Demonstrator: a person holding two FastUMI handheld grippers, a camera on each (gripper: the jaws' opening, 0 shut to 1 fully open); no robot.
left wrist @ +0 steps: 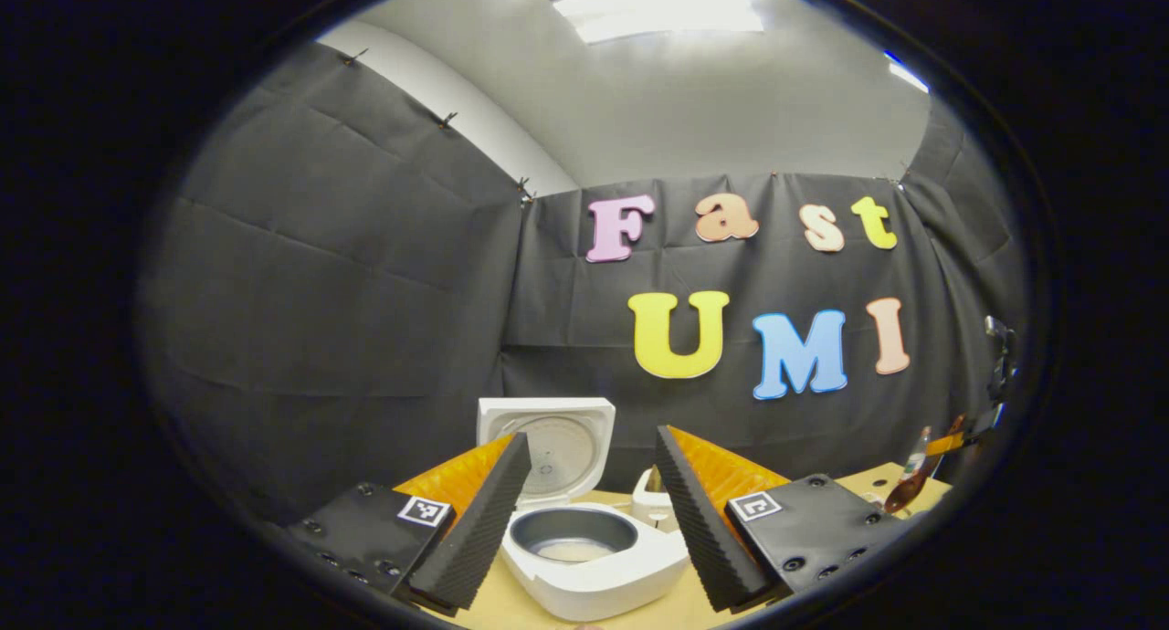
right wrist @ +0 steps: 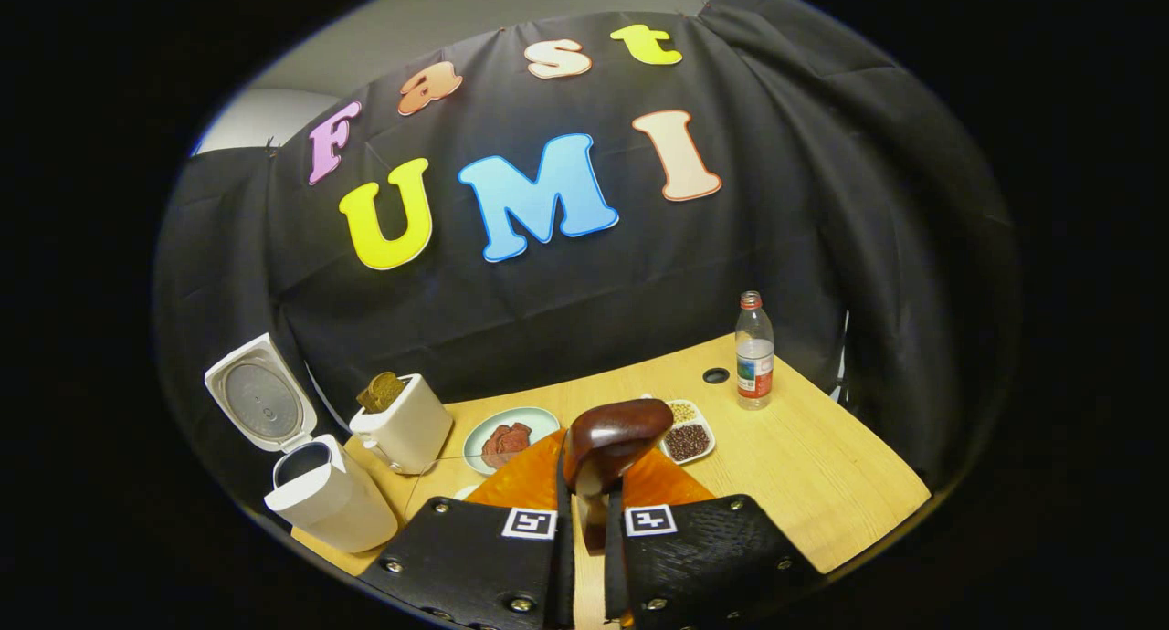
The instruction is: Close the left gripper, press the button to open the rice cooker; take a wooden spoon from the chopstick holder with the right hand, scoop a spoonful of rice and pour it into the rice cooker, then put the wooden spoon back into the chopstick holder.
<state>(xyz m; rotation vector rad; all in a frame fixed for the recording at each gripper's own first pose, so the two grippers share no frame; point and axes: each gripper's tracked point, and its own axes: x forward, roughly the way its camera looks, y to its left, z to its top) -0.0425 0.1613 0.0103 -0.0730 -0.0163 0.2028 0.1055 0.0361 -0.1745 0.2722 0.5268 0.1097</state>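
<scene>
The white rice cooker stands open with its lid raised, and a little pale rice lies at the bottom of its grey inner pot. My left gripper is open just in front of it, its fingers framing the pot. My right gripper is shut on the handle of the dark wooden spoon, held above the table. The spoon's bowl points away from me, and I cannot tell what is in it. The same spoon shows at the far right of the left gripper view. The cooker is off to my right gripper's left.
A white toaster with bread stands beside the cooker. On the wooden table are a plate of meat, a divided dish of beans and a water bottle. The table's edge runs close on the right.
</scene>
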